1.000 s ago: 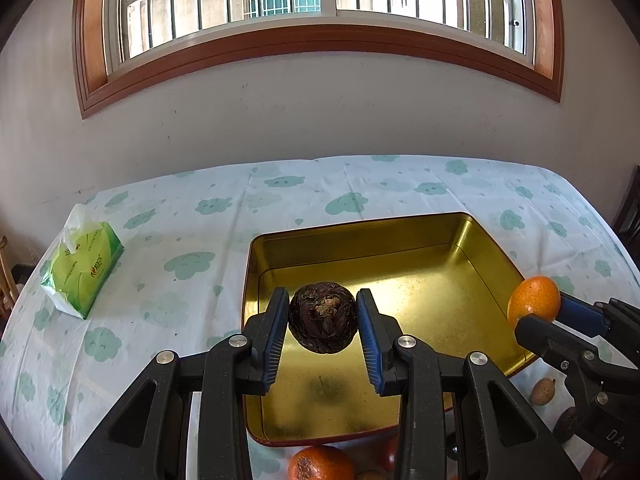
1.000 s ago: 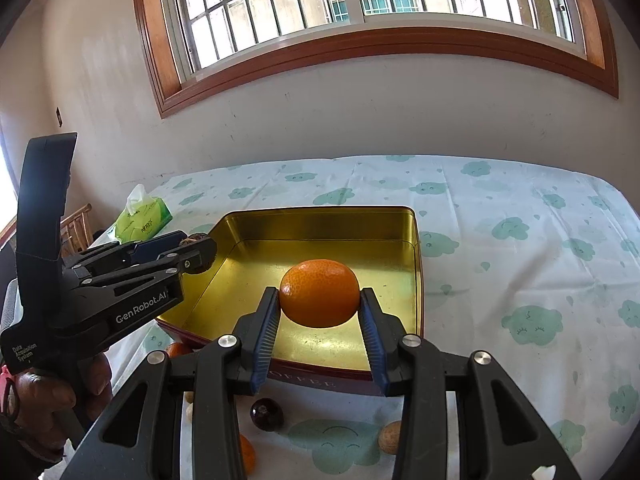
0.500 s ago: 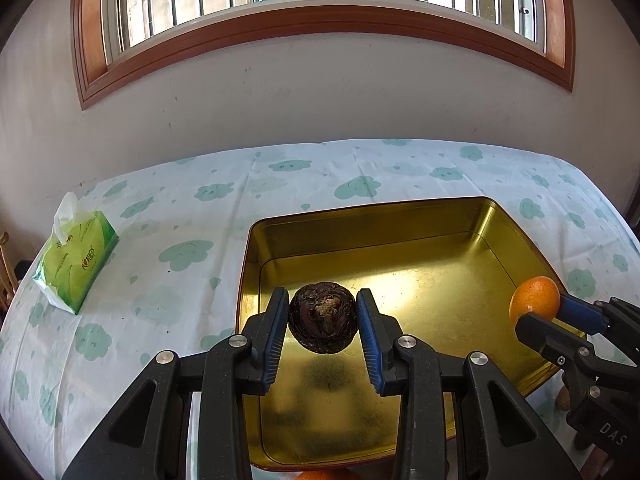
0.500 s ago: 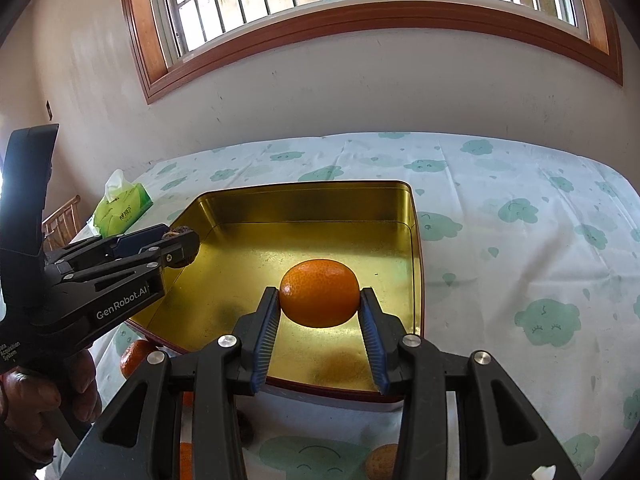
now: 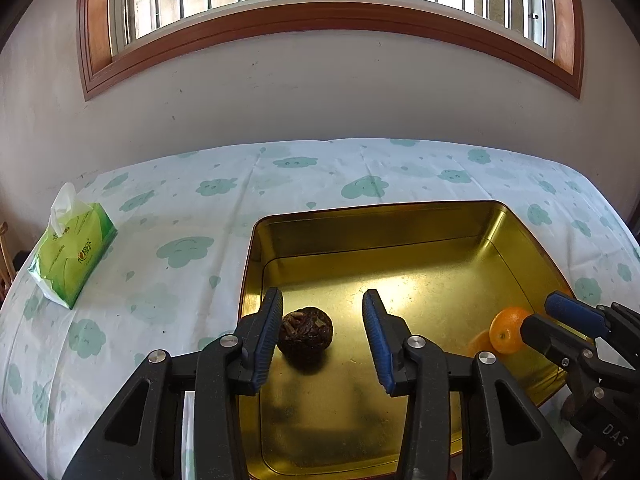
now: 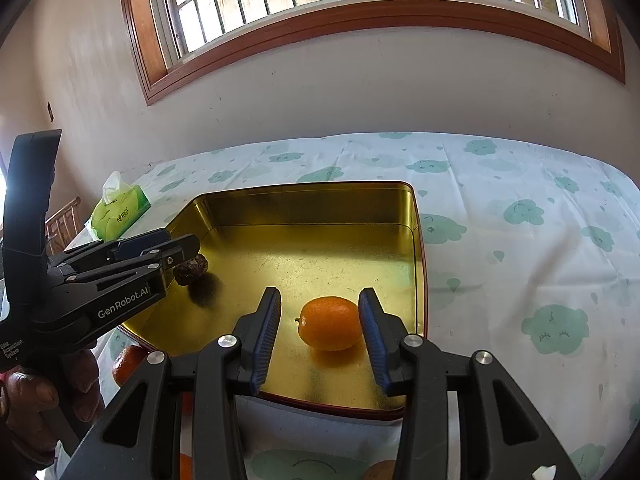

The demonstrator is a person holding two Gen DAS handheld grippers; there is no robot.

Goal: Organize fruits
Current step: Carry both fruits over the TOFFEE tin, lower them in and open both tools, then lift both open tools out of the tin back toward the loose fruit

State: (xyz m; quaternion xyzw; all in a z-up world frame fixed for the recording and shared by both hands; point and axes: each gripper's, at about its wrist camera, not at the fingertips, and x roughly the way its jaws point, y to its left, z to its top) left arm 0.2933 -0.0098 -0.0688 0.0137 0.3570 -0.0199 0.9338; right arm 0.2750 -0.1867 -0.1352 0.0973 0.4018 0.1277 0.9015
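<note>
Left wrist view shows the dark wrinkled fruit now resting on the floor of the gold tin, where a moment ago it hung pinched above the metal; the left gripper is opening, its blue pads spread with the fruit still between them, close against the left pad and clear of the right one. In the right wrist view the orange has likewise come down from the air onto the tin's near right part, and the right gripper stands spread around it, a clear gap on the left and the right pad just beside or barely touching the peel. Both fruits look delivered, so these two placements seem done and the hands are free to back out. Outside the tin's near edge, more fruit still lies on the cloud-print tablecloth, which suggests further trips. A green tissue pack sits far left, well apart.
</note>
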